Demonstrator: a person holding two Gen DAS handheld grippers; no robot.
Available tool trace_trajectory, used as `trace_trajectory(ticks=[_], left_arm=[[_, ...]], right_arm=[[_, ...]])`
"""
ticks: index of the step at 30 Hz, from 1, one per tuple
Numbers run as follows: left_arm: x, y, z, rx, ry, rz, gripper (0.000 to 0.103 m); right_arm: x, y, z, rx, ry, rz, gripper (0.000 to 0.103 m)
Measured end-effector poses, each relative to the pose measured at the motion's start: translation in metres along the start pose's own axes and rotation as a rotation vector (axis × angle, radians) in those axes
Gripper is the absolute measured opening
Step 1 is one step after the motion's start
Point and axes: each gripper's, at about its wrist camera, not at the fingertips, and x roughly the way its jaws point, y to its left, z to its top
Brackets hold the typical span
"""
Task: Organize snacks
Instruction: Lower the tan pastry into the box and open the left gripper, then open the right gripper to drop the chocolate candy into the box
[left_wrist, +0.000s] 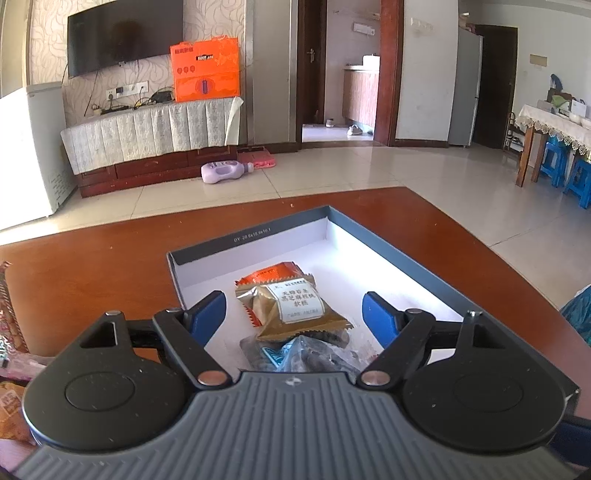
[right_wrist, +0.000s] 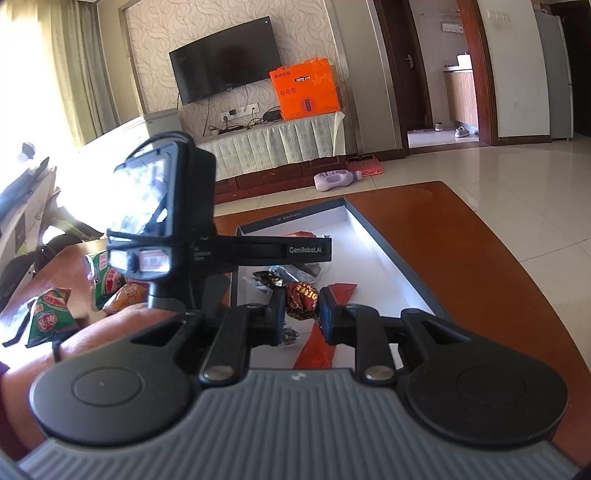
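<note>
Both hand-held grippers work over the same landmark, the shallow box (left_wrist: 334, 236) with a dark rim and white floor that sits on the reddish wooden table (left_wrist: 110, 251).

Largest first: the table carries everything, and the box takes up its middle. To the left of the box, outside it, lie the green snack bags (right_wrist: 50, 319) and an orange packet (right_wrist: 127, 295), not yet sorted.

Inside the box, toward its near end, a gold-brown cake packet (left_wrist: 295, 310) with a white label rests partly on an orange-red packet (left_wrist: 273, 273); a dark crinkled wrapper (left_wrist: 295, 356) lies nearer still, touching the gold one. The right view also shows a red packet (right_wrist: 325, 332) on the box floor under the gripper.

The left gripper (left_wrist: 293, 314) hangs above these packets with its blue pads (left_wrist: 208, 314) spread wide on either side of the cake packet, gripping nothing.

The right gripper (right_wrist: 302, 306) is pinched on a small round candy (right_wrist: 302, 299) in a brown and red twist wrapper, held above the near part of the box, close beside the other wrapped sweets.

Judging from this, the step in hand is dropping the candy into the box. The next move calls for lowering it slightly and parting the fingers so it lands among the sweets, then reaching for the bags left of the box.
</note>
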Motion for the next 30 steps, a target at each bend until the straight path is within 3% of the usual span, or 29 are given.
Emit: trace_trajectory(ticks=[30], left_arm=[[-0.065,0.066,-0.018,0.018,-0.027,0.067,0.087]], right_arm=[[0.050,0.014,0.001,0.002,0.015,-0.089,0.023]])
